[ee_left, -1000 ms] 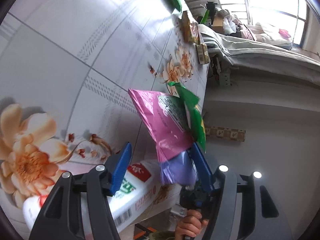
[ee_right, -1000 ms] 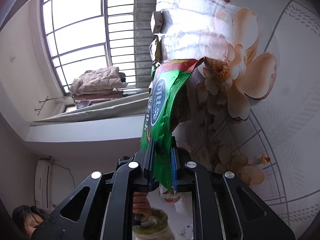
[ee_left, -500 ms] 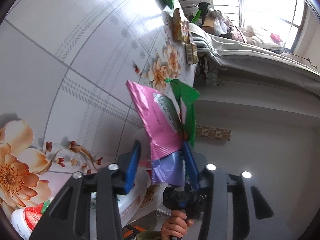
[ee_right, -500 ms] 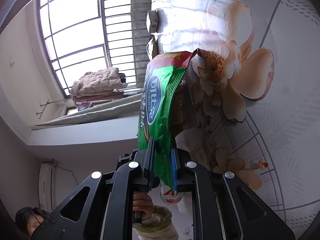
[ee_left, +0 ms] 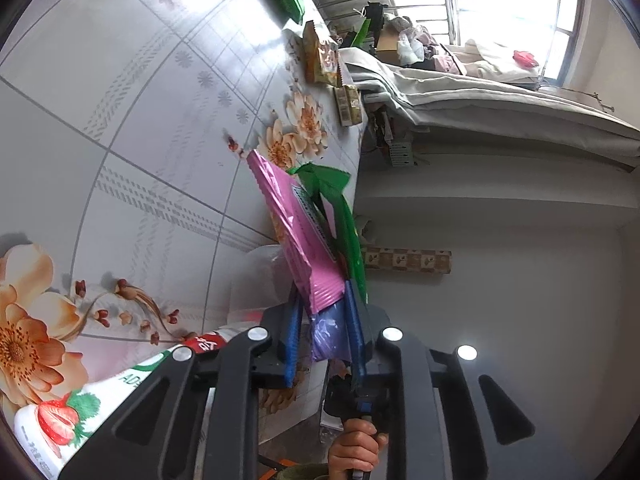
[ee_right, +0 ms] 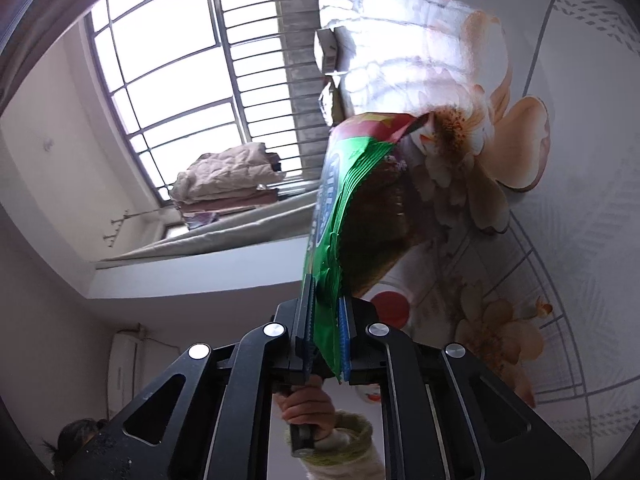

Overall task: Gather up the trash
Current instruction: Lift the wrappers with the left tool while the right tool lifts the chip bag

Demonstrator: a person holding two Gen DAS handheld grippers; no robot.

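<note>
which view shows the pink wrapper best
The left wrist view: the pink wrapper stands between the left gripper fingers, its printed face visible. The right wrist view shows none of it, only the green bag pinched in the right gripper.

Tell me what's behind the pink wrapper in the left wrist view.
A green wrapper sticks out behind the pink wrapper, which hides most of it. Both sit between the left gripper fingers, above a purple bag.
</note>
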